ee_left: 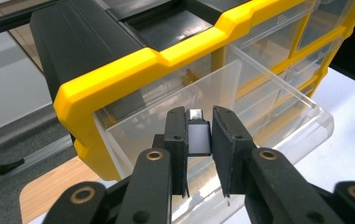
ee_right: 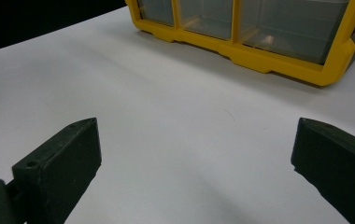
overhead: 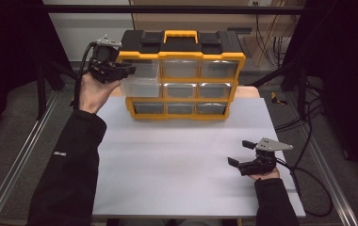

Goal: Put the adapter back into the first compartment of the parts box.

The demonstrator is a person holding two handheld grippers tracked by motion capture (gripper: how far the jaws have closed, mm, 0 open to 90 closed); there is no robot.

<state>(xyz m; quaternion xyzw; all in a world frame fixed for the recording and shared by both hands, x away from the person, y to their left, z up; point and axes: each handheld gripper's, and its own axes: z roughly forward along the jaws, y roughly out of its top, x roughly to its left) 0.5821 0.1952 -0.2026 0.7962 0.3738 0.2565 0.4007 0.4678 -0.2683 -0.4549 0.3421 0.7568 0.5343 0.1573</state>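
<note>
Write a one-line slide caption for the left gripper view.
Left gripper holds a small USB adapter between its jaws above the pulled-out clear drawer of a yellow-and-black organizer.

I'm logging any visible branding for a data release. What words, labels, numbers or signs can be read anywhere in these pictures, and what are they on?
Nothing can be read as text.
Left sleeve: a small white mark in the high view, too small and blurred to read.
Yellow and black drawer organizer: no legible label or brand.
Small adapter held in the left tongs: no marking visible.
Right tongs: no marking visible.
</note>
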